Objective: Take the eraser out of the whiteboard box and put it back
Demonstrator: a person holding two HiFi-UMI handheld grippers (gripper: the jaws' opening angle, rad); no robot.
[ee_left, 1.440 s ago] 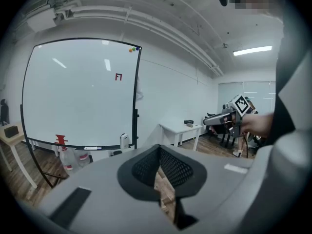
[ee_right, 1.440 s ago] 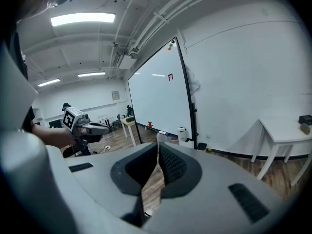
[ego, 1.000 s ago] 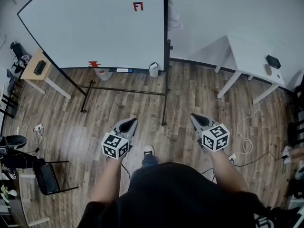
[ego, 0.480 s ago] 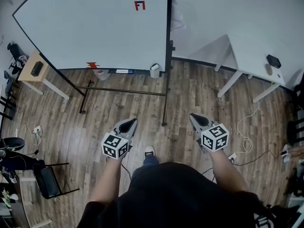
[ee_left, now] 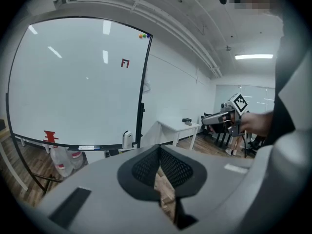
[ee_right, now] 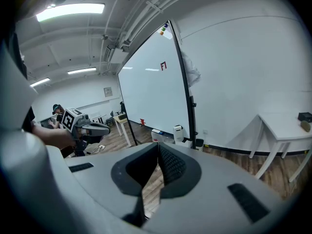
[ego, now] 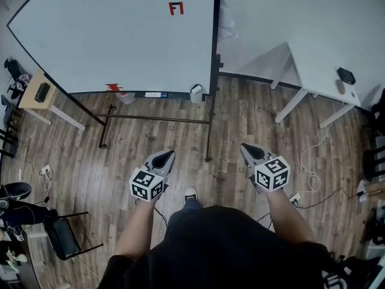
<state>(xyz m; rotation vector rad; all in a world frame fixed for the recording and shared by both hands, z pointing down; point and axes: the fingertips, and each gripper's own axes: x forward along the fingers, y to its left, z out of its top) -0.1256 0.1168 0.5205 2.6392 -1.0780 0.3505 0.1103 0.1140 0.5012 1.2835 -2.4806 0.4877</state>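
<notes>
Head view: gotta reach well ahead for whiteboard box [ego: 195, 93], roughly centered between left gripper [ego: 163, 156] and right gripper [ego: 246, 149], both fingers closed, empty.

Large white whiteboard [ego: 120, 41] on black frame stood ahead, white table [ego: 322, 62] stood at right, grey left gripper [ego: 166, 155] and grey right gripper [ego: 245, 148] hung apart over brown wood-plank floor [ego: 180, 134].

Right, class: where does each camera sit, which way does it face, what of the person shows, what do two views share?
Head view: on the head, looking down at floor, whiteboard; forearms, left gripper, right gripper.
Left gripper view: on it, facing whiteboard over shut jaws; right hand shows.
Right gripper view: on it, facing whiteboard; left hand shows.
Shared: the whiteboard's red mark.
</notes>
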